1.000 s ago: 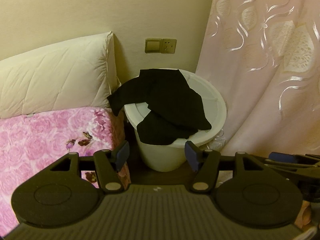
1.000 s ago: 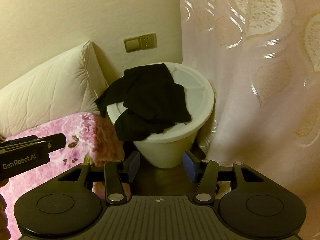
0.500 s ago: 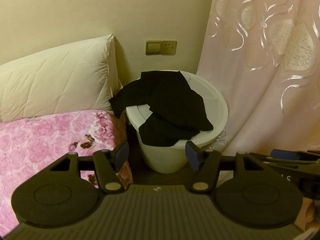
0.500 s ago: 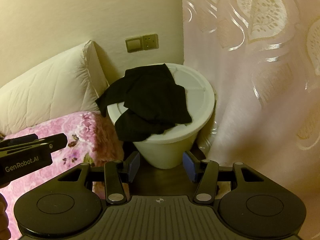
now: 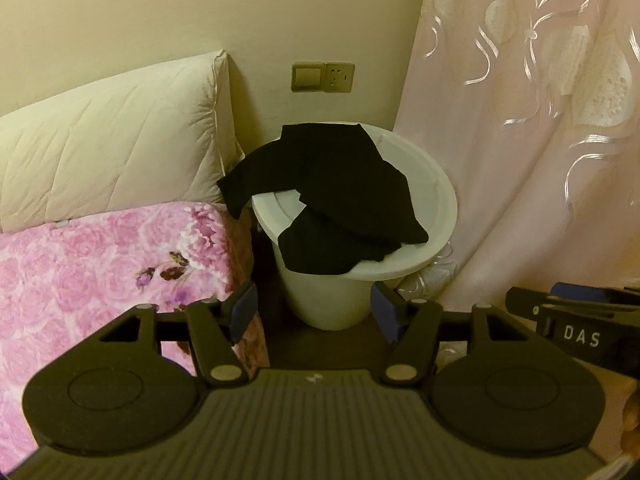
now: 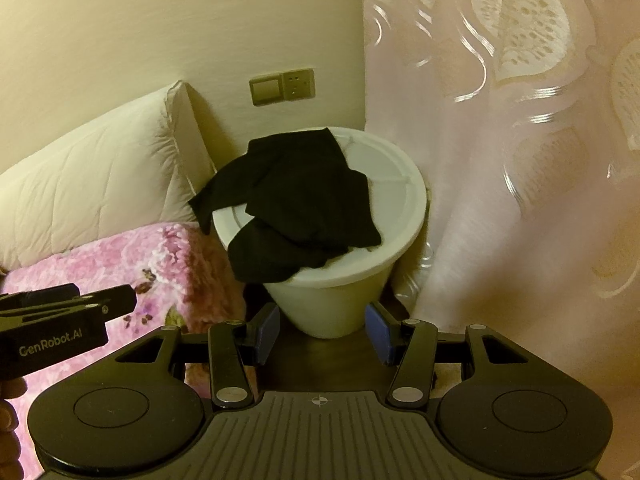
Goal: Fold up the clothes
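Observation:
A crumpled black garment [image 5: 332, 196] [image 6: 296, 208] lies draped over the lid of a white bin [image 5: 424, 216] [image 6: 396, 216], one corner hanging off its left side. My left gripper [image 5: 314, 312] is open and empty, held short of the bin and below the garment. My right gripper [image 6: 322, 330] is open too, nothing between its blue pads, also short of the bin. Each gripper shows at the edge of the other's view: the right one [image 5: 576, 328] at the right, the left one [image 6: 68, 320] at the left.
A bed with a pink rose-print blanket [image 5: 100, 272] [image 6: 168, 264] and a white pillow [image 5: 112, 136] stands left of the bin. A patterned pink curtain [image 5: 532, 140] [image 6: 520, 160] hangs on the right. A wall switch and socket [image 5: 323, 77] sit above the bin. Dark floor lies before it.
Both views have shifted slightly, the bin and garment sliding a little up and right in frame. Both grippers stay open and empty.

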Tool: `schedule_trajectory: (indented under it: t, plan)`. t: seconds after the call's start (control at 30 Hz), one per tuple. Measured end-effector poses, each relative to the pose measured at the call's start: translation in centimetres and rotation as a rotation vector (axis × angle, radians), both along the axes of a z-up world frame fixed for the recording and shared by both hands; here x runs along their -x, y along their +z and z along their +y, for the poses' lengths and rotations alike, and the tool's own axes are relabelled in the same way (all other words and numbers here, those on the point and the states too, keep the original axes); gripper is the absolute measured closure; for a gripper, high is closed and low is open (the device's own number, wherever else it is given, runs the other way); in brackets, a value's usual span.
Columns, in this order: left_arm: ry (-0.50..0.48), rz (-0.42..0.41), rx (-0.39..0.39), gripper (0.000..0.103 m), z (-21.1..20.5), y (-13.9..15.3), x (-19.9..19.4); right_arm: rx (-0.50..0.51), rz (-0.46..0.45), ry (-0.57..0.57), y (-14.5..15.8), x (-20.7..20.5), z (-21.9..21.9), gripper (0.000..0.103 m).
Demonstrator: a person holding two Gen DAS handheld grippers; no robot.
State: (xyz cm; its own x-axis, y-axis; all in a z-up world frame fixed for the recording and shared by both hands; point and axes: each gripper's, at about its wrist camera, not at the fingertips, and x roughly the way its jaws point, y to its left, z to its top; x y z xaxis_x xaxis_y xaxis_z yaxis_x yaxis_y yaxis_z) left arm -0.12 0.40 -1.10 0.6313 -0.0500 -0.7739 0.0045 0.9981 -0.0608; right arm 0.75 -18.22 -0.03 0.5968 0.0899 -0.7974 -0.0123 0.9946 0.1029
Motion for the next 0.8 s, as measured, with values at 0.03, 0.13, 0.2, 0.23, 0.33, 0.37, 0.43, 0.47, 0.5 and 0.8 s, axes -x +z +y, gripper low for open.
schedule_trajectory:
  t: [0.03, 0.13, 0.2, 0.23, 0.33, 0.37, 0.43, 0.47, 0.5, 0.8]
  plan:
    - [-0.001, 0.001, -0.002, 0.044, 0.0, 0.0, 0.0, -0.002, 0.0, -0.002, 0.0, -0.1, -0.1, 0.051]
    - [-0.002, 0.004, -0.005, 0.044, 0.2, 0.0, -0.2, -0.007, -0.001, -0.003, 0.0, -0.2, -0.1, 0.051]
    - [-0.001, 0.005, -0.007, 0.044, 0.3, 0.0, -0.3, -0.01, -0.003, -0.002, 0.0, -0.4, 0.0, 0.051]
    - [-0.001, 0.005, -0.008, 0.044, 0.4, 0.0, -0.4, -0.011, -0.004, -0.001, -0.1, -0.4, 0.0, 0.051]
    - [0.0, 0.008, 0.005, 0.044, 0.8, 0.0, -0.8, -0.016, -0.006, 0.002, -0.1, -0.9, 0.1, 0.051]
    - [0.0, 0.008, 0.01, 0.044, 1.0, 0.0, -1.0, -0.02, -0.007, 0.003, -0.2, -1.0, 0.0, 0.051]
    - [0.014, -0.007, 0.025, 0.045, 1.5, -0.2, -1.2, -0.022, -0.009, 0.003, -0.3, -1.5, -0.1, 0.051]
    - [0.02, -0.017, 0.037, 0.047, 1.7, -0.2, -1.3, -0.021, -0.01, 0.005, -0.3, -1.7, -0.1, 0.051]
    - [0.029, -0.026, 0.059, 0.049, 2.1, -0.3, -1.5, -0.02, -0.01, 0.005, -0.5, -2.0, -0.2, 0.051]
    - [0.114, 0.037, 0.104, 0.05, 3.5, -3.1, -4.3, -0.036, -0.001, -0.001, -2.3, -5.2, -1.8, 0.051]
